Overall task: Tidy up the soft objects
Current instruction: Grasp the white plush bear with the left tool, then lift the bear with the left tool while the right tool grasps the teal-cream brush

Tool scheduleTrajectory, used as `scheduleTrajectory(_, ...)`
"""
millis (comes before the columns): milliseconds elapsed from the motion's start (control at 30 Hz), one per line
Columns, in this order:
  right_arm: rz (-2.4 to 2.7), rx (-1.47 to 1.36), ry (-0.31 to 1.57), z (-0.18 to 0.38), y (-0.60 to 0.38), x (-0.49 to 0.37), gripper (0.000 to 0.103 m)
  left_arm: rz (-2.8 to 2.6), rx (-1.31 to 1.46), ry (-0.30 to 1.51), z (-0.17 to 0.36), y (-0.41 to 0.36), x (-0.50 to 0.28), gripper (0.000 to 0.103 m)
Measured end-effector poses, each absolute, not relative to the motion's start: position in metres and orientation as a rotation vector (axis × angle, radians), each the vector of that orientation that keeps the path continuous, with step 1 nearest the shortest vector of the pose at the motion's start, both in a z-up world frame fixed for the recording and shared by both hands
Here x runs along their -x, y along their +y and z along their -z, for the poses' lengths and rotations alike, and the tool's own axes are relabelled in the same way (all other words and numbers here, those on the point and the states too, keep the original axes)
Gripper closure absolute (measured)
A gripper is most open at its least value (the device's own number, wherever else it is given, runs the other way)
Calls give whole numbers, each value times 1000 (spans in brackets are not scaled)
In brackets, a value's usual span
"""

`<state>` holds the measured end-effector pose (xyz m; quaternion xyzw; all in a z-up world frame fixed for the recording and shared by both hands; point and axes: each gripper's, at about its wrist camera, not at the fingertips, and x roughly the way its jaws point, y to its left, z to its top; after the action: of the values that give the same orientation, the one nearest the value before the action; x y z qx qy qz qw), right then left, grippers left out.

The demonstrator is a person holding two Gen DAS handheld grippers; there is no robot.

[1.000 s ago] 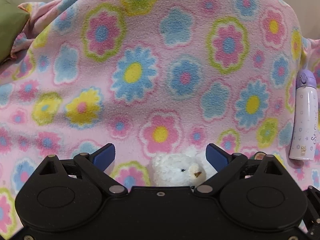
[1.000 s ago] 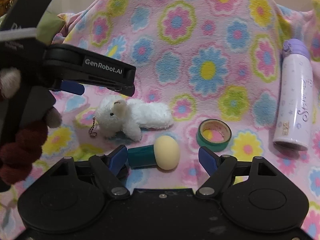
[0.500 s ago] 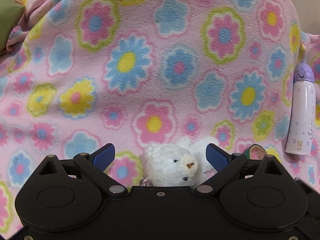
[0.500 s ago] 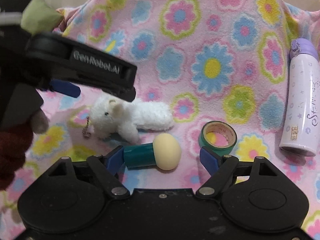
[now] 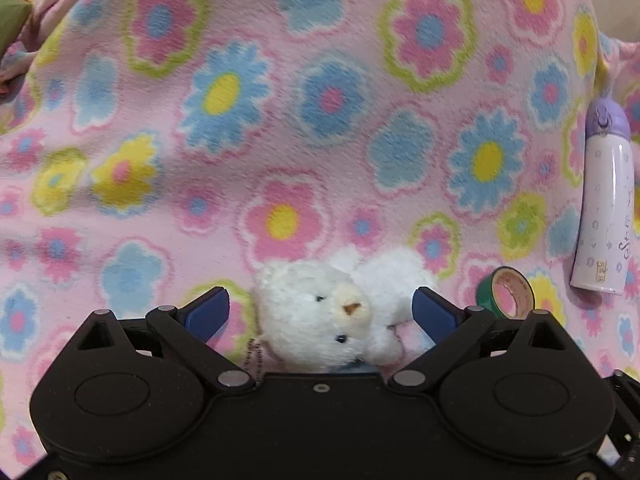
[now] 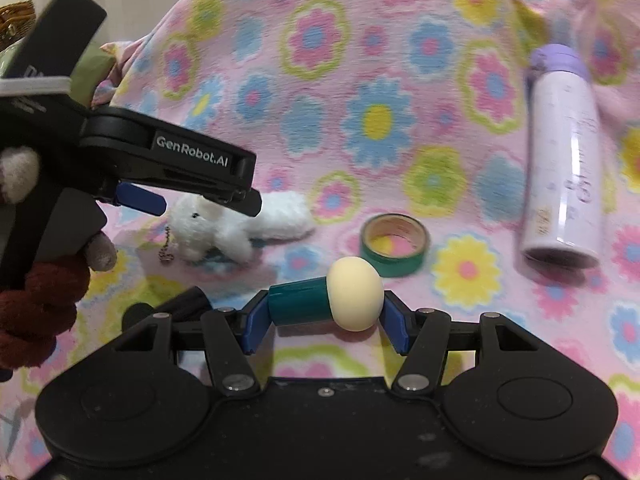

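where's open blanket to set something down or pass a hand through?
Free: the wide blanket stretch above the white plush, left of the bottle. Also the bare strip between tape roll and bottle. Crowded: the near edge, where plush, tape roll, the mushroom toy in the right gripper and the open left gripper bunch together.

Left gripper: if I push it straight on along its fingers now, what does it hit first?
Most likely the white plush bear, lying between the open left gripper fingers; neither pad touches it. Under it is the flowered blanket. Depth is unclear.
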<state>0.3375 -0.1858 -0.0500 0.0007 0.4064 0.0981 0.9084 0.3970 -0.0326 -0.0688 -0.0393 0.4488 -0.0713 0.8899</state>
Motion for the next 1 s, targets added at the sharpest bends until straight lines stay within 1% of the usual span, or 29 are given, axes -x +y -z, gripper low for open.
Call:
scheduleTrajectory(233,-167,-41,832,48,-200,-327,45,126,92,967,81,-41,-410,8)
scheduleTrajectory(300,-159,-52,828,48,-202,-326,45,152,106,967,83,-42,-411,22)
scheduleTrajectory(333,-156,-55,826,47,-203,-324,45,182,116,961,83,-43,-410,33)
scheduleTrajectory(367,-153,-56,823,46,-203,-324,45,186,115,954,82,-45,-410,38)
scheduleTrajectory(400,-151,-57,820,46,-203,-324,45,184,108,945,81,-47,-410,40)
scheduleTrajectory(467,-145,-56,814,44,-203,-322,45,188,109,934,79,-45,-408,48)
scheduleTrajectory(567,-138,-53,798,38,-203,-320,45,184,149,932,71,-36,-404,52)
scheduleTrajectory(700,-134,-49,786,28,-205,-316,45,181,145,924,63,-33,-396,52)
scheduleTrajectory(800,-137,-112,803,21,-212,-318,45,178,96,924,61,-37,-390,52)
scheduleTrajectory(1000,-113,-134,792,6,-219,-311,45,200,91,885,43,-28,-359,52)
